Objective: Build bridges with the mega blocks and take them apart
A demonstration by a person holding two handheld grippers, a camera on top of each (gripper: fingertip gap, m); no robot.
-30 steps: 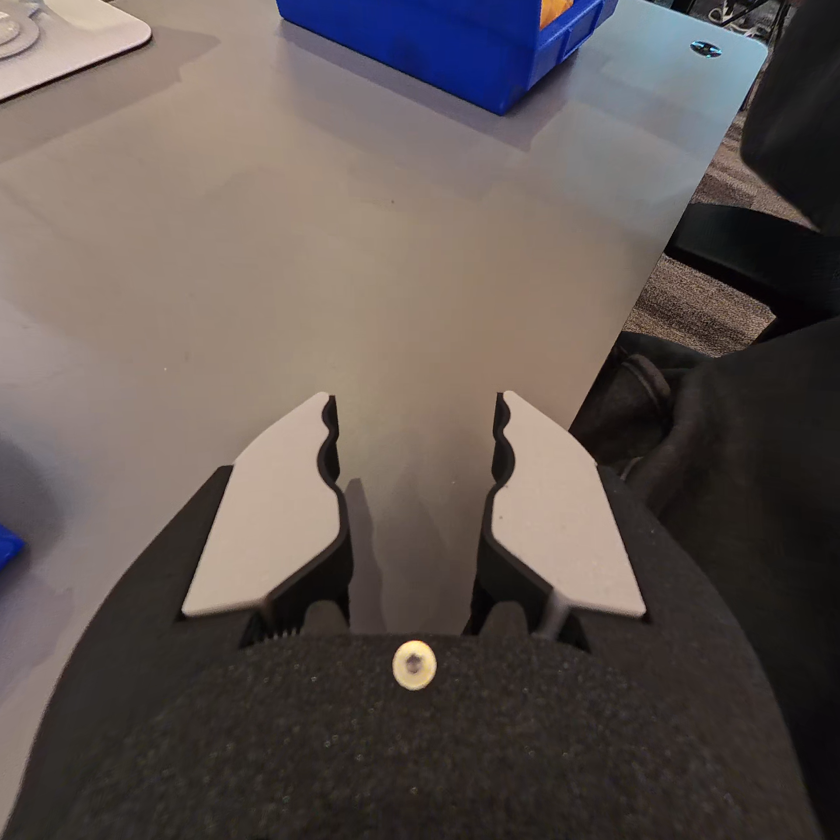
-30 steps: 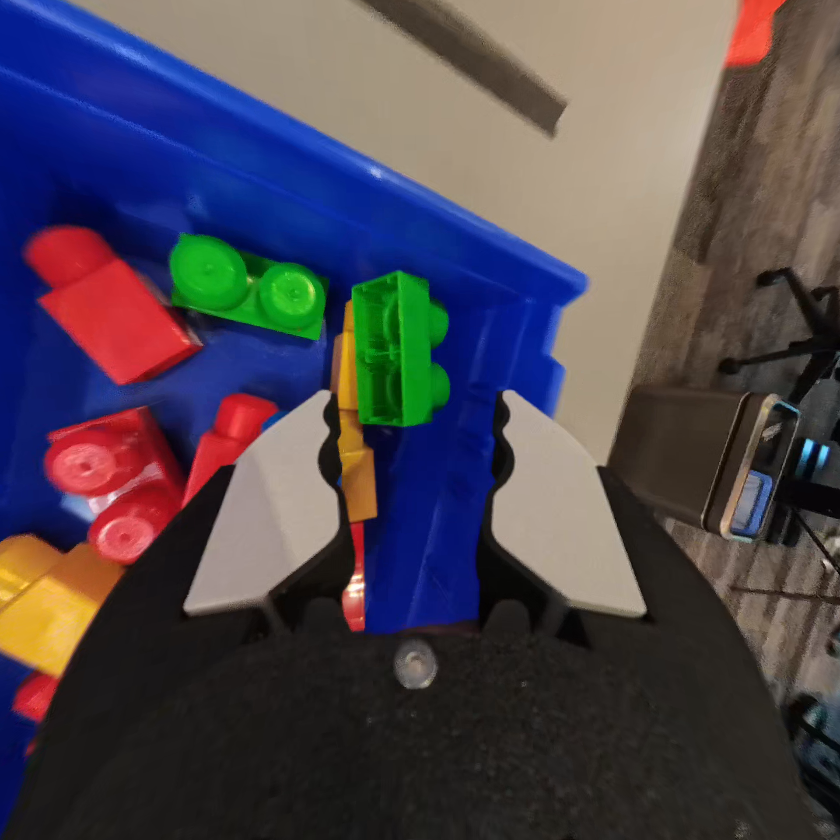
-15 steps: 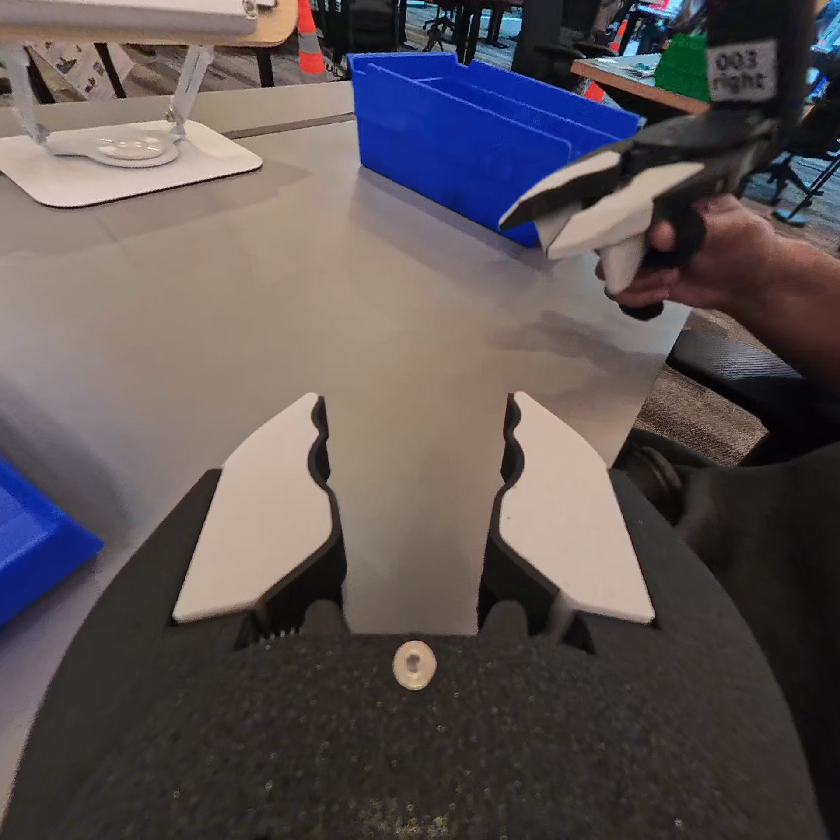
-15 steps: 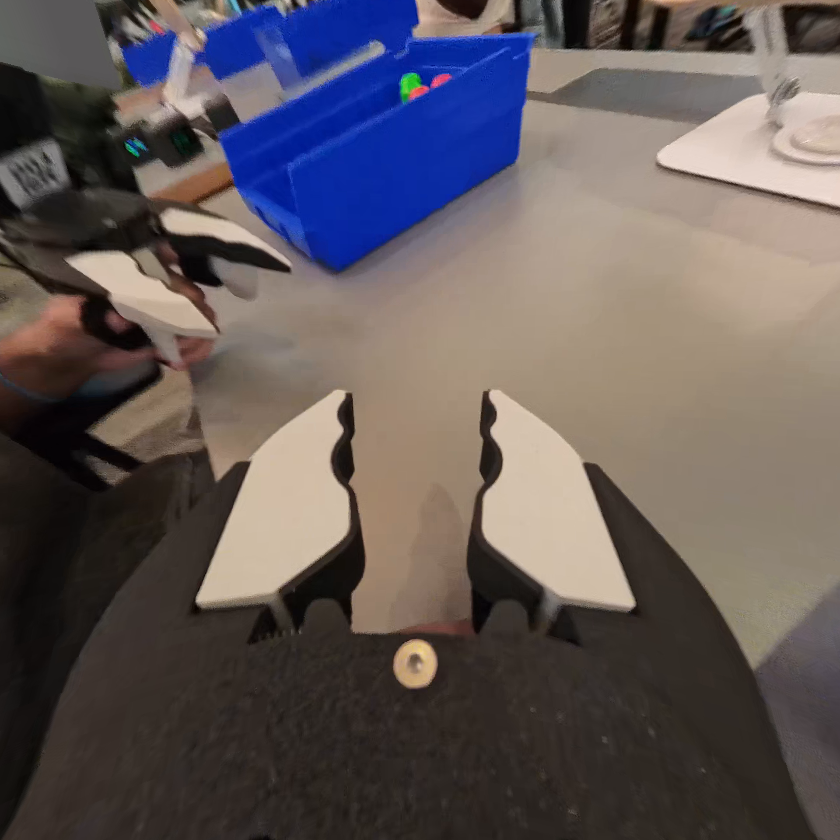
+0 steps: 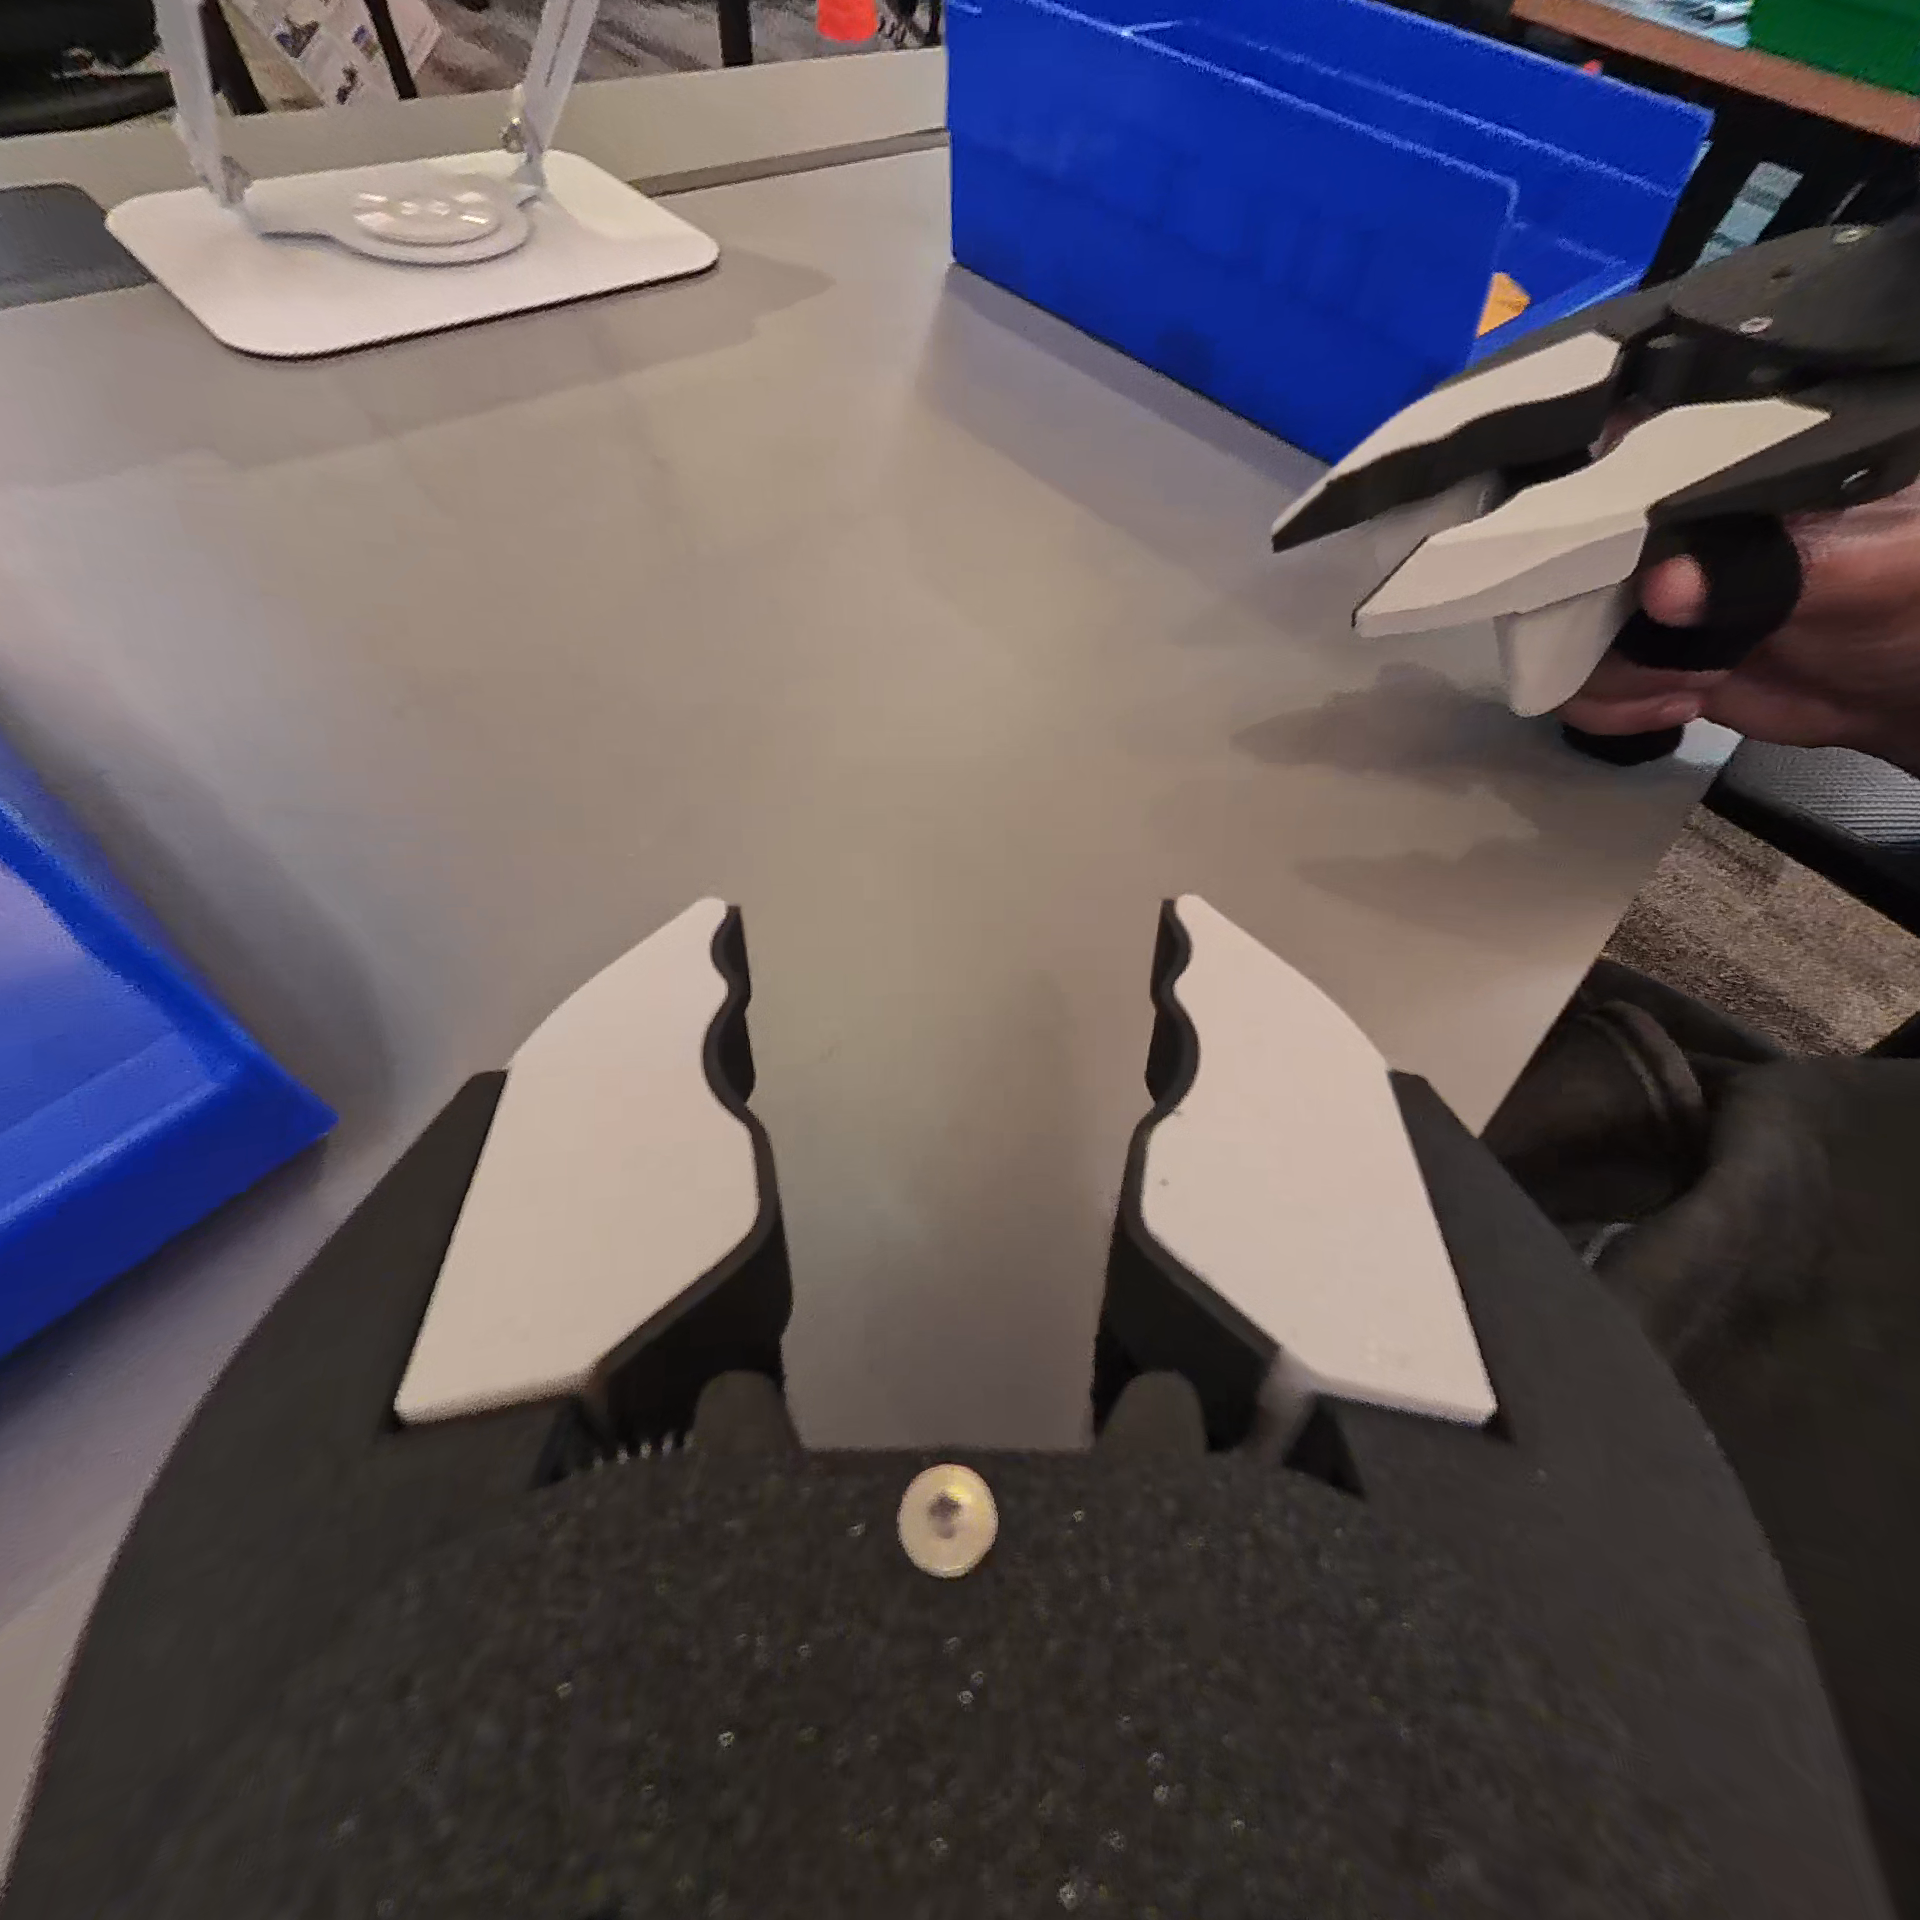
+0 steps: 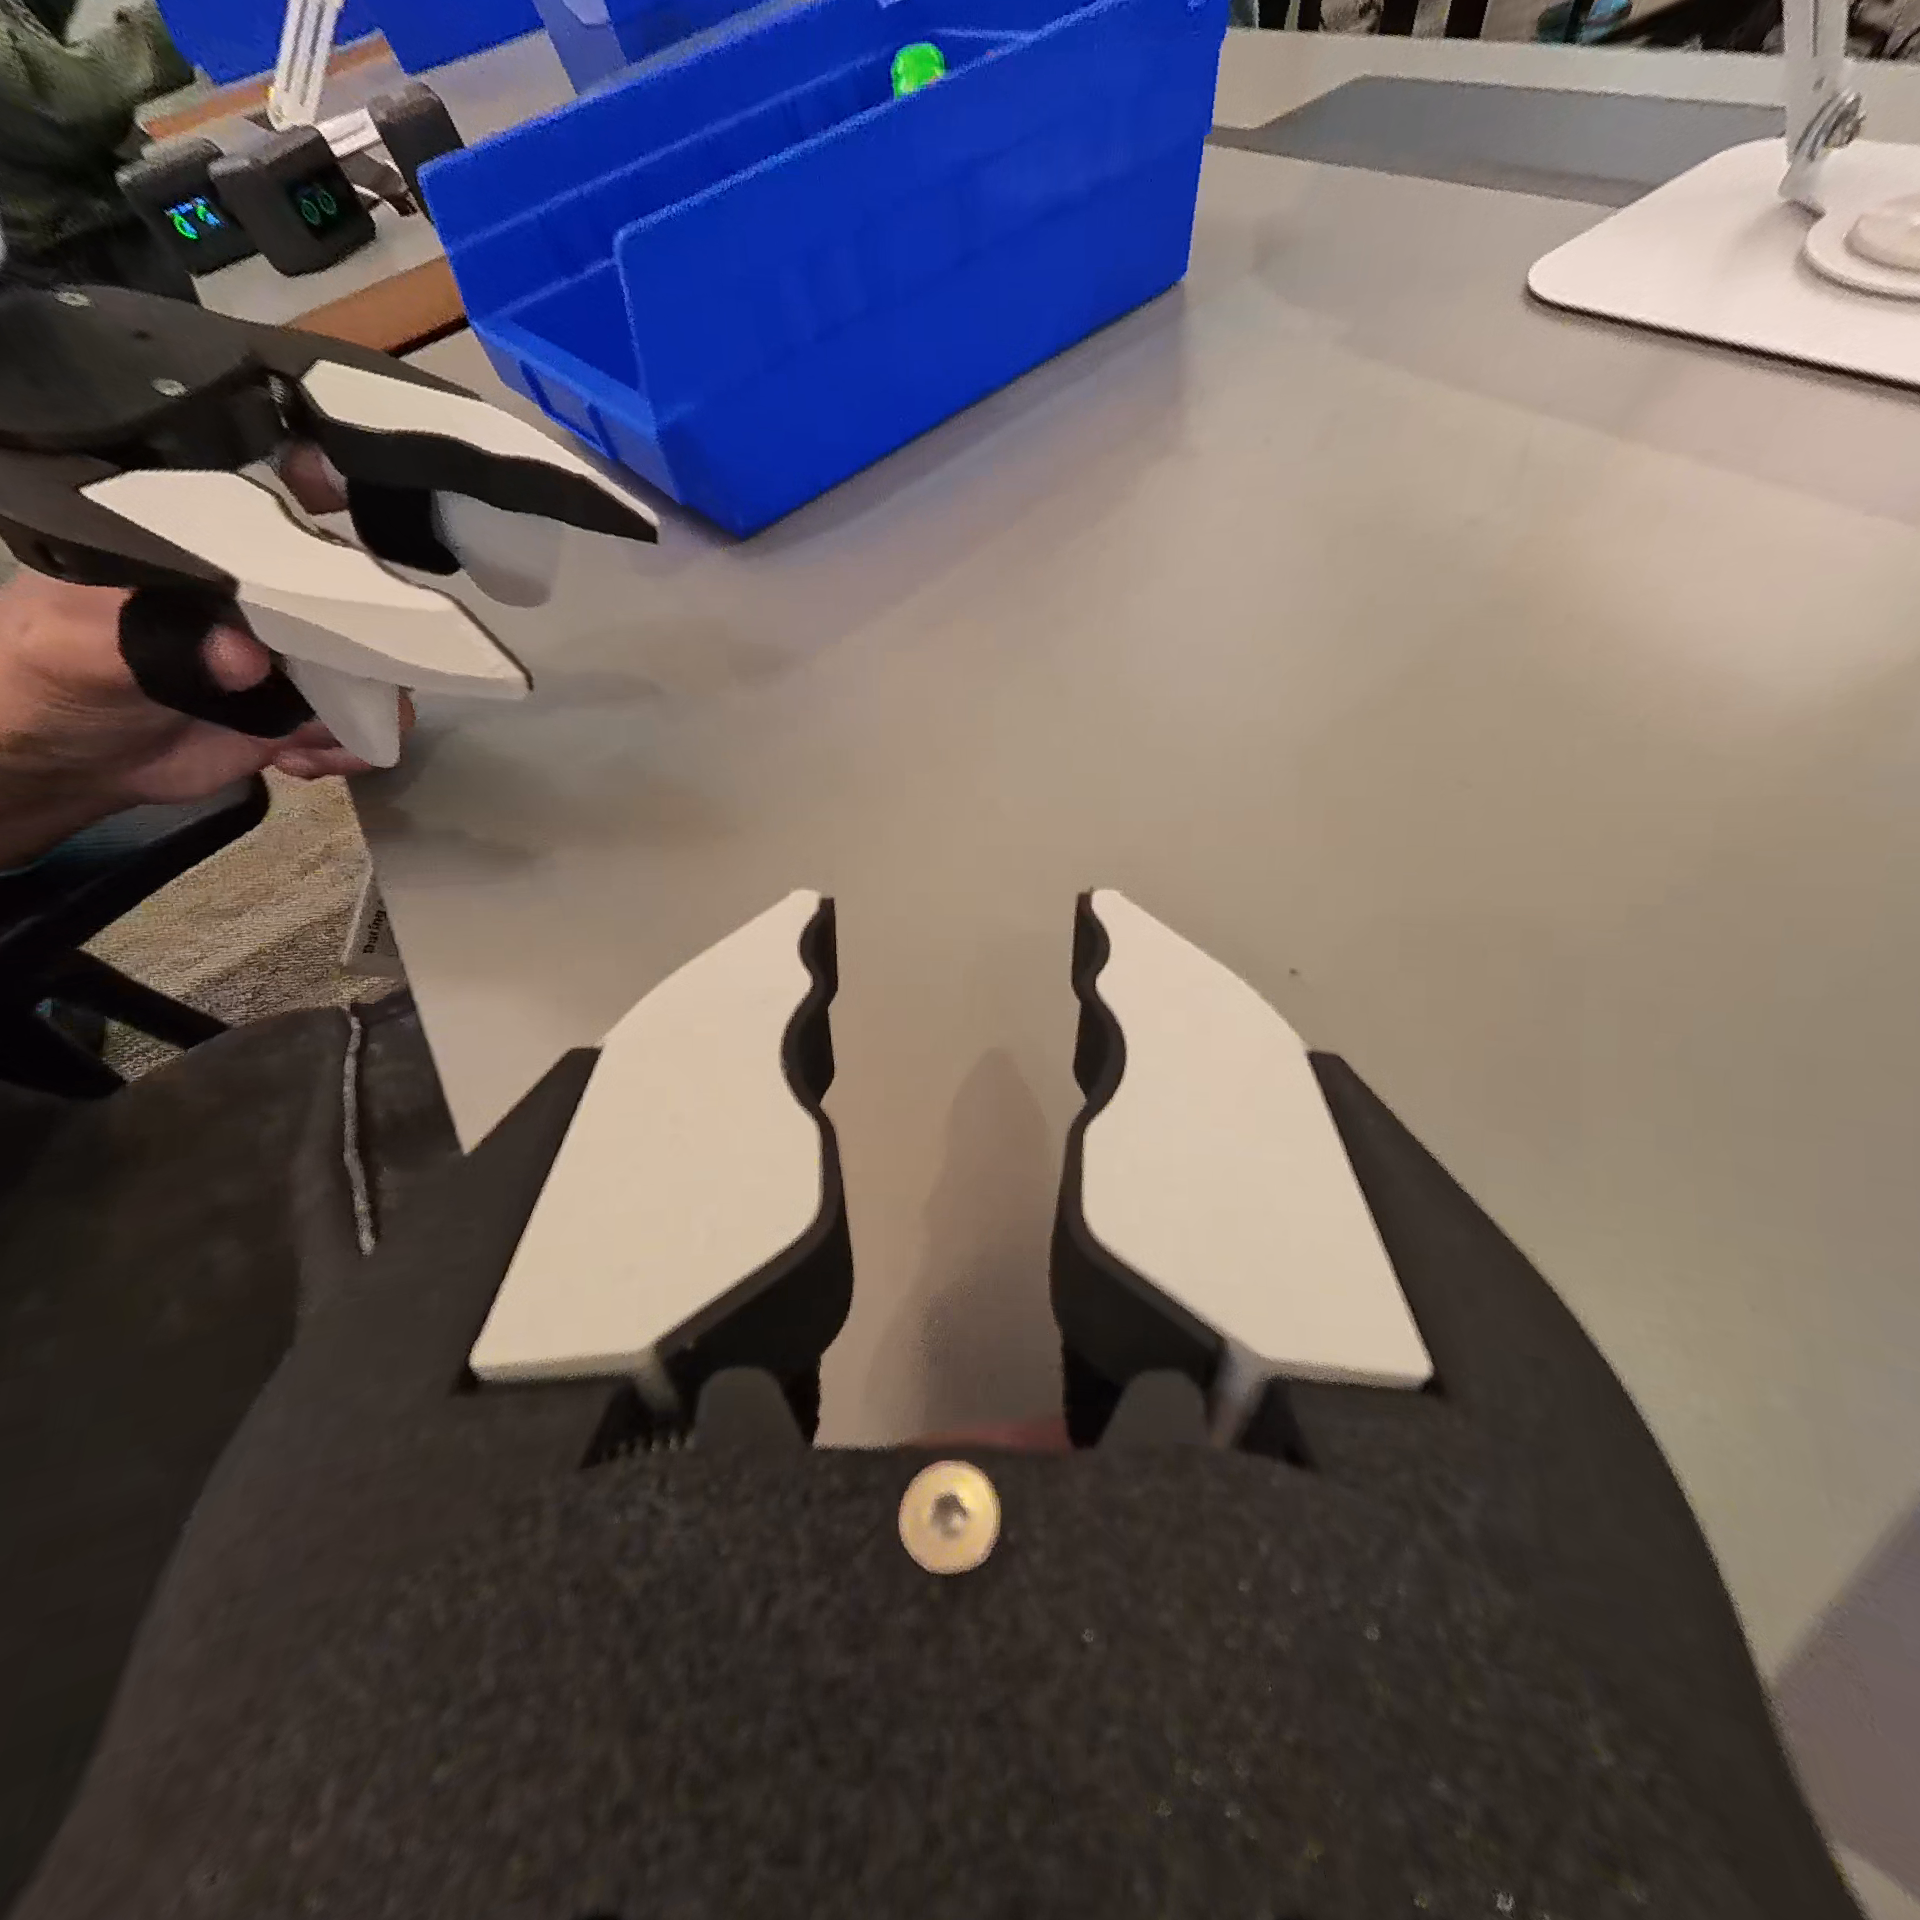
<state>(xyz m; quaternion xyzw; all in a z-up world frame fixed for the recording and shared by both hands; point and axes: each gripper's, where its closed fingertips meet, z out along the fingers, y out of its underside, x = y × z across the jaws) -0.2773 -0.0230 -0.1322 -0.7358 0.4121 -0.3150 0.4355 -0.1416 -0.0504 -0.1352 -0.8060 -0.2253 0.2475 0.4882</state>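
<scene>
Left wrist view: the left gripper (image 5: 948, 914) hovers level over the grey table (image 5: 727, 644), jaws apart, empty; the blue bin (image 5: 1226, 208) holding blocks sits at one o'clock. The right gripper (image 6: 951, 904) is likewise spread and empty, a green block (image 6: 916, 64) showing in the bin at twelve.

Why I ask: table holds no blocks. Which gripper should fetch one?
Probably right: the open right gripper hovers beside the blue bin where an orange block shows; the left gripper is farther from it.

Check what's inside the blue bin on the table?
Blue bin: one green block pokes above the divider in the right wrist view; an orange piece shows in the left. The walls hide the rest.
</scene>
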